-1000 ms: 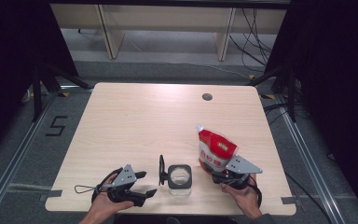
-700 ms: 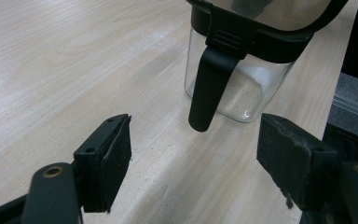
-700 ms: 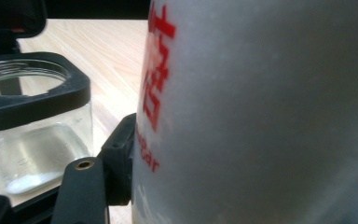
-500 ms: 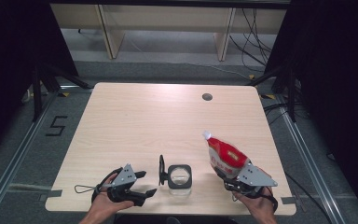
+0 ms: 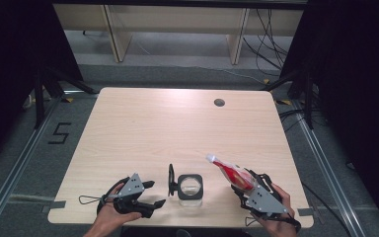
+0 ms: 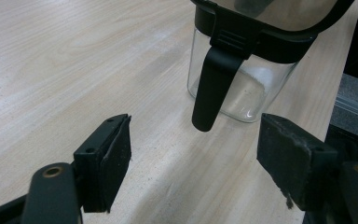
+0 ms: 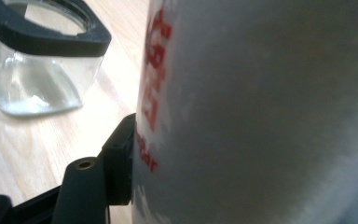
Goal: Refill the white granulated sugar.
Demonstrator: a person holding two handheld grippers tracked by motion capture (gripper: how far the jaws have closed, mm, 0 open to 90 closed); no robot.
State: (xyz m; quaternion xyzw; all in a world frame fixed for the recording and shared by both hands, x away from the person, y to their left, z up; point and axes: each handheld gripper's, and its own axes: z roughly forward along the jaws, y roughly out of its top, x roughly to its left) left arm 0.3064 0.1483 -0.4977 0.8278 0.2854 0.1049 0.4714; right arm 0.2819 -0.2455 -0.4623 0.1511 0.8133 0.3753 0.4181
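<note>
At the near edge of the surface (image 5: 143, 128), around six o'clock, stands the glass jar (image 5: 190, 186) with its black rim, its lid hanging open at the nine o'clock side on a black hinge arm (image 6: 213, 88). My right claw (image 5: 242, 186) is clenched on the red-and-white pouch (image 5: 231, 172), which lies tilted with its sealed tip (image 5: 210, 158) pointing toward ten o'clock, up and just to the right of the jar's mouth. My left claw (image 5: 154, 193) rests released beside the jar at eight o'clock, nothing between its jaws, the hinge arm just ahead of them. As I judge it, the step in hand is bringing the pouch over the jar to pour. To do it well I should keep the squeeze firm but not crushing, carry the tip squarely above the opening before tipping further, and perhaps steady the jar with my left claw so it does not slide. In the right gripper view the pouch blurs across nearly everything; I see one pad (image 7: 121, 158) pressed to it, the other is hidden behind it. I cannot tell whether the pouch's tip is cut open, nor whether the pale trace in the jar's bottom is powder or glare.
</note>
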